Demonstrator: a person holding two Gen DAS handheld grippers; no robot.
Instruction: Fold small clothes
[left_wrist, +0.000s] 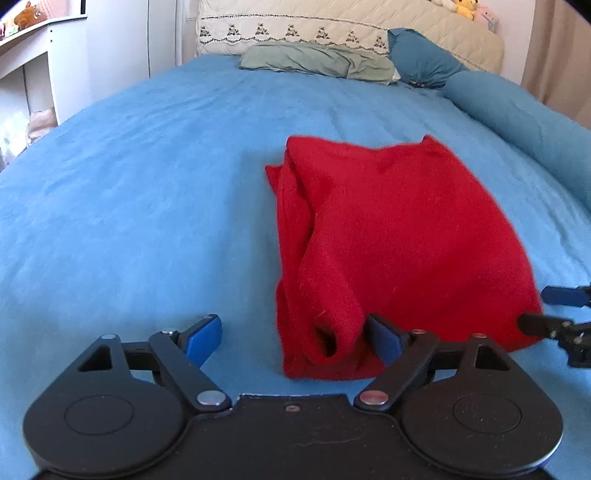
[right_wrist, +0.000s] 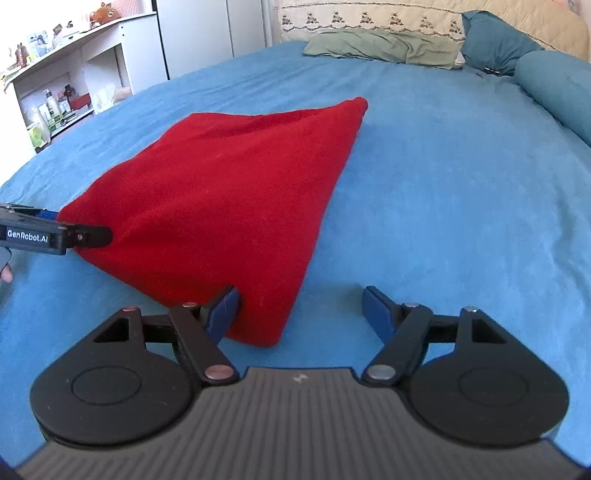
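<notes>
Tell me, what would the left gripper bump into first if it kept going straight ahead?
Probably the blue bedspread: the left gripper tilts down at it. The red garment lies just right of centre, brushing one finger, so depth is uncertain.

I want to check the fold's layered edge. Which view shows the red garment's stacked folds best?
The left wrist view: the red garment shows its bunched, layered edge and a rolled opening next to the left gripper. The right wrist view shows only its smooth top surface, tapering to a corner, layers hidden.
</notes>
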